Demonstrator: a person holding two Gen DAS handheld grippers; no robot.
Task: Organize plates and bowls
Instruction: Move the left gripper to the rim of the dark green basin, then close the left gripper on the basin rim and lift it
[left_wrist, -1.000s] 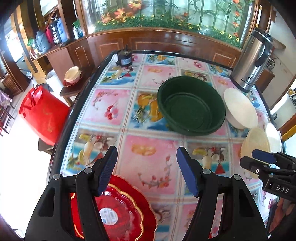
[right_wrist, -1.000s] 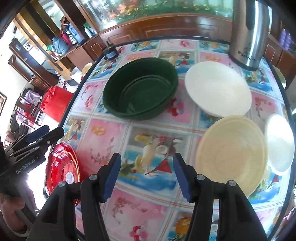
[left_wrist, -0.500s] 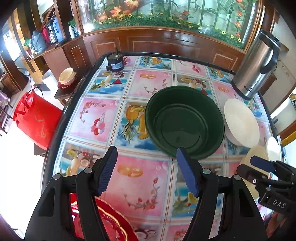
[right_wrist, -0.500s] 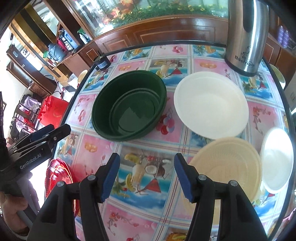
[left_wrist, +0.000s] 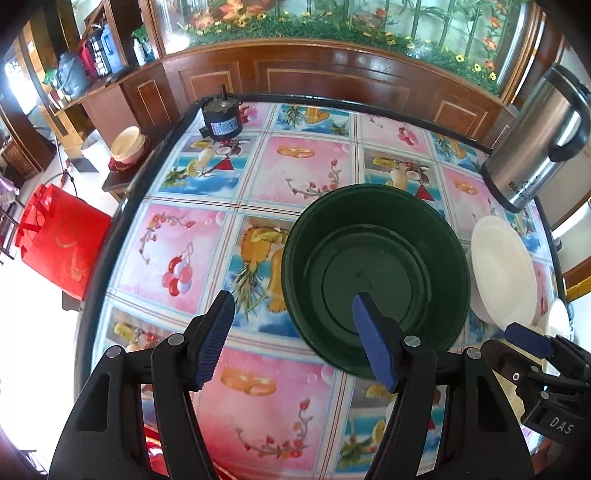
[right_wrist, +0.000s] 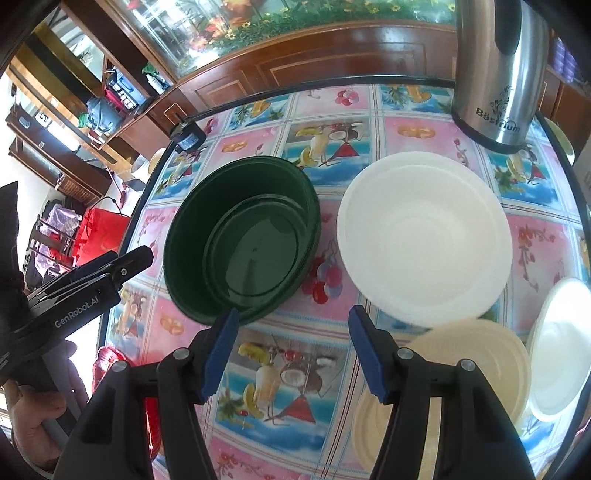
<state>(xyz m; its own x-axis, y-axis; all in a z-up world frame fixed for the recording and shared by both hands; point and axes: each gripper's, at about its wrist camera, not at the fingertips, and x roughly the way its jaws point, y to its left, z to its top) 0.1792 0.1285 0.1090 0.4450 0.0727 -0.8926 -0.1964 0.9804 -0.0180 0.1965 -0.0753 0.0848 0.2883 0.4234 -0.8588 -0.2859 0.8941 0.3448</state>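
A dark green bowl (left_wrist: 376, 273) (right_wrist: 240, 240) stands upright mid-table. My left gripper (left_wrist: 293, 341) is open and empty, its right finger over the bowl's near rim. My right gripper (right_wrist: 291, 354) is open and empty, just in front of the green bowl and a large white plate (right_wrist: 424, 236) (left_wrist: 502, 273). A cream woven bowl (right_wrist: 461, 369) and a small white plate (right_wrist: 561, 347) lie at the right. A red plate (right_wrist: 107, 365) lies at the table's near left edge, mostly hidden.
A steel kettle (right_wrist: 495, 74) (left_wrist: 535, 140) stands at the far right of the patterned table (left_wrist: 303, 177). A small black motor (left_wrist: 219, 122) sits at the far left corner. A red bag (left_wrist: 62, 232) and a side table with bowls (left_wrist: 125, 147) are on the floor at left.
Both grippers have moved forward over the table toward the green bowl and white plate. The red plate has dropped almost out of the left wrist view. Both stay open.
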